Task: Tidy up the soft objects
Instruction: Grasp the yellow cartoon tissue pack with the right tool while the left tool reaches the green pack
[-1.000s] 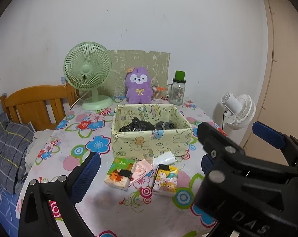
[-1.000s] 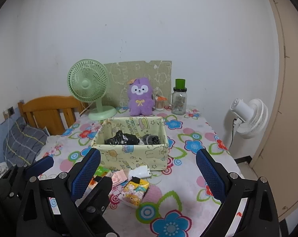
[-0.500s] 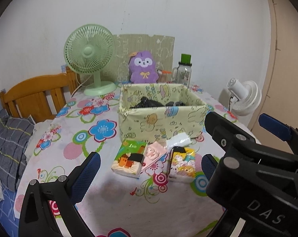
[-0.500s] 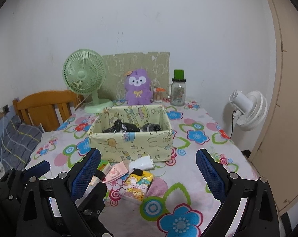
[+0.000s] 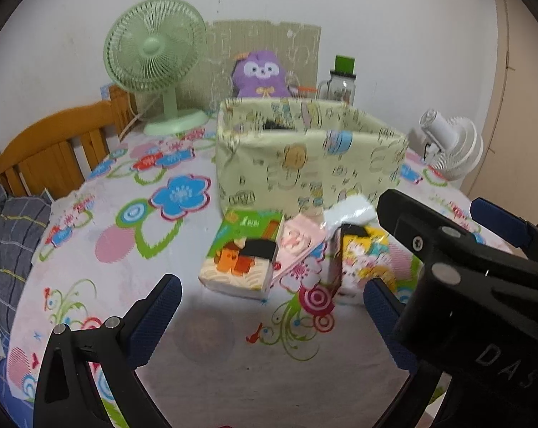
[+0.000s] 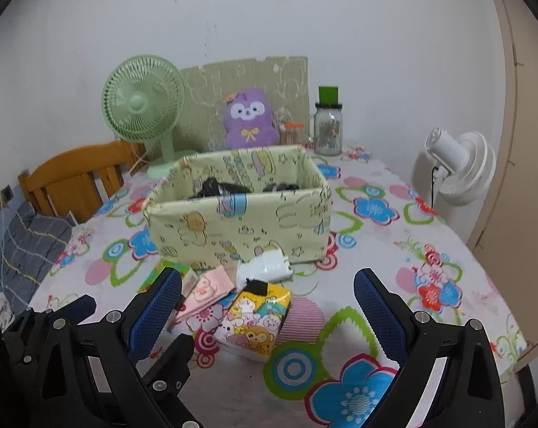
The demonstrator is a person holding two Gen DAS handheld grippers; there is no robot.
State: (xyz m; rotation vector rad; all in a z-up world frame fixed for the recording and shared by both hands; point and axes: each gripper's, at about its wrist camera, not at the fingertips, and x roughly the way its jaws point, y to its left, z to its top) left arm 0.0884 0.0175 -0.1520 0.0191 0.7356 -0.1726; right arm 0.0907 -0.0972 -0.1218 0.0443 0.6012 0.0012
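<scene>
- Soft items: four small packs clustered on the floral tabletop, just in front of the fabric bin, toward the near edge.
- green/orange tissue pack: blocky, cartoon print, leftmost of the cluster.
- pink pack: flat, tilted, leaning between green pack and yellow cartoon pack.
- white pack: crinkly plastic, touching the bin's front wall.
- Bin: pale yellow-green, cartoon print, dark items inside; contents unclear.
- left tongs: wide open, empty, hovering short of the green pack.
- right tongs: wide open, empty, framing the yellow pack without contact.
- Versus 0.5 s ago: both cameras are closer and lower, packs look bigger in both views; packs themselves unmoved. Left view now blurred.
- Far edge: green fan, purple plush, jar.
</scene>
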